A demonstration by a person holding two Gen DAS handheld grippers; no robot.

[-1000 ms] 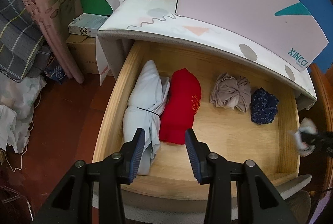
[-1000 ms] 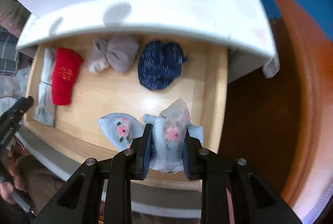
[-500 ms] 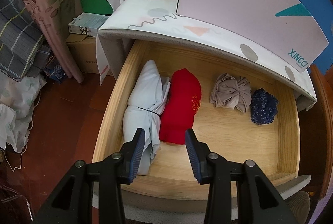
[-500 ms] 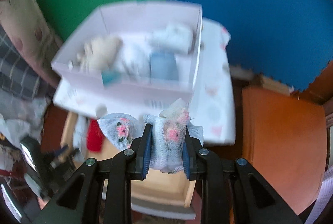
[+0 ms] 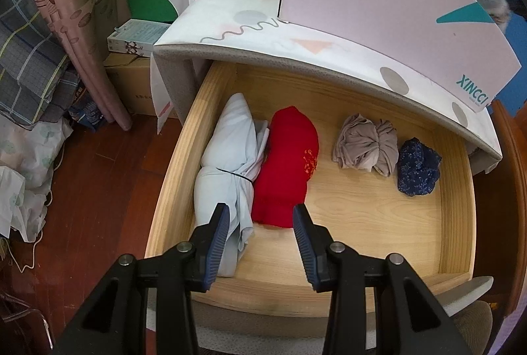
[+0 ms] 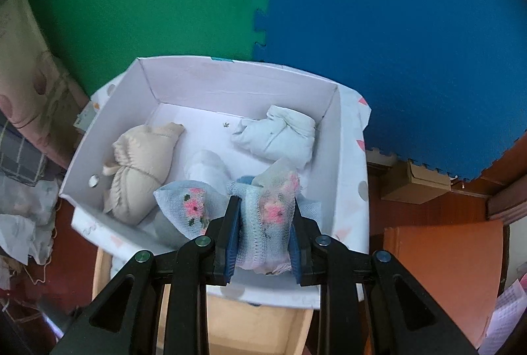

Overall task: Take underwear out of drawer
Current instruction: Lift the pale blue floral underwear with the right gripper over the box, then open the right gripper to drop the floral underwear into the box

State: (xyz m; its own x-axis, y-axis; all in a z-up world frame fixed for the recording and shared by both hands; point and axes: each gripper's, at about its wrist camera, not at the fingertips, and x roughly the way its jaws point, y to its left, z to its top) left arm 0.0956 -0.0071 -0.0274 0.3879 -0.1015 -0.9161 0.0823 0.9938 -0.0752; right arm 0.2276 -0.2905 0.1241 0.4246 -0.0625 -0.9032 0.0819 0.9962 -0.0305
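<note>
The wooden drawer (image 5: 456,190) stands pulled out and holds a pale blue bundle (image 5: 227,163), a red folded piece (image 5: 290,163), a taupe bundle (image 5: 365,147) and a navy bundle (image 5: 416,167). My left gripper (image 5: 259,213) hangs open over the drawer's front, above the red piece and the pale blue bundle, with nothing between its fingers. My right gripper (image 6: 265,206) is shut on pale blue floral underwear (image 6: 270,220), held over the near side of the white box (image 6: 230,78) on the cabinet top. Inside the box lie a beige bundle (image 6: 141,163) and white bundles (image 6: 276,137).
The white box (image 5: 378,9) sits on a patterned cloth (image 5: 237,9) covering the cabinet. Left of the drawer are a curtain (image 5: 82,25), plaid fabric (image 5: 26,58) and cardboard boxes (image 5: 131,81) on the wooden floor. An orange-brown surface (image 6: 444,272) lies right of the cabinet. Green and blue foam mats line the wall.
My right gripper has lifted the floral underwear out of the drawer and carried it up over the white box. The left gripper has stayed still and open.
</note>
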